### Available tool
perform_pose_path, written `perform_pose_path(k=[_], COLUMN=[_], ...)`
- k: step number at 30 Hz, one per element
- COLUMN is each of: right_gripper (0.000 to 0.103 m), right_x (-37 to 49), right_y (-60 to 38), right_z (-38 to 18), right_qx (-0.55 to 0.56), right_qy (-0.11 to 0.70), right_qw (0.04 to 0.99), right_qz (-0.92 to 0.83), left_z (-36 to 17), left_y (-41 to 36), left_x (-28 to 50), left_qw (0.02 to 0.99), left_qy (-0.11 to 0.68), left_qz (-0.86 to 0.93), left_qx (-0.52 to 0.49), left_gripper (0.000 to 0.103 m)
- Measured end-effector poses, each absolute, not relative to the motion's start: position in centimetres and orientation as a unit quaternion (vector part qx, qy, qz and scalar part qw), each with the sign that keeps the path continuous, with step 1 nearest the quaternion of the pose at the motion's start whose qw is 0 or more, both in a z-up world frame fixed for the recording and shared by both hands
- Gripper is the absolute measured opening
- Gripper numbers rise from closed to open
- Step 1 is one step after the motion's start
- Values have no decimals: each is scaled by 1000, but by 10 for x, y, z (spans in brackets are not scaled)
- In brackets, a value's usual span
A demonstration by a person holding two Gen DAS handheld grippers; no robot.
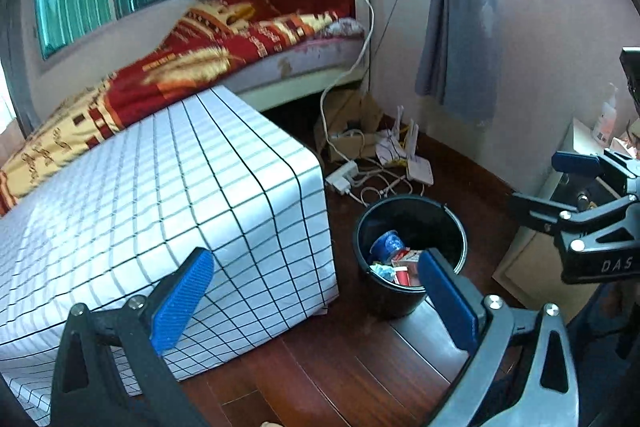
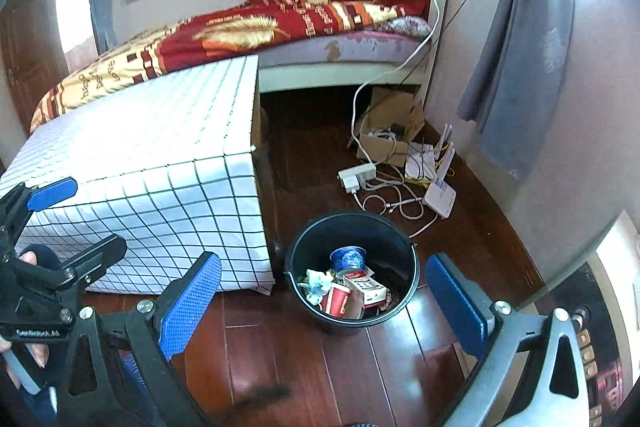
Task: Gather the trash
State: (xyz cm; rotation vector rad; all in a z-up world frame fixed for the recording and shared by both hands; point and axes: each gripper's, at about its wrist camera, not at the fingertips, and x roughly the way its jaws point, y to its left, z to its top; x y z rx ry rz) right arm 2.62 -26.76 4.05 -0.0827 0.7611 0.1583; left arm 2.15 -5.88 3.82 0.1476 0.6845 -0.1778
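One black bucket (image 2: 352, 311), round, stands at six o'clock holding one blue cup (image 2: 349, 257), one red cup (image 2: 335, 301), one carton (image 2: 366, 287). Left gripper (image 1: 316, 303) and right gripper (image 2: 324, 307) both gape apart, empty.

We see a glossy dark wood floor (image 2: 280, 355), a smooth black bucket (image 2: 394, 251) that looks like plastic, matt checked cloth over the table (image 2: 160, 163), and rough-textured blue pads (image 2: 188, 303).
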Motion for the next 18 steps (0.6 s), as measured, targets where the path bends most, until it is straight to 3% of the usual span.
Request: perform_pose_path(k=[18], right_gripper=[103], right_x=[-44], right_y=[-253], right_z=[117], right_qx=[-54], right_qy=[286], right_qw=[954], right_qz=[75], left_z=[91], left_y=[-51], left_x=[-27], left_qw=[960], left_qy=[263], left_qz=[-81], left_qx=[48], left_gripper=[103])
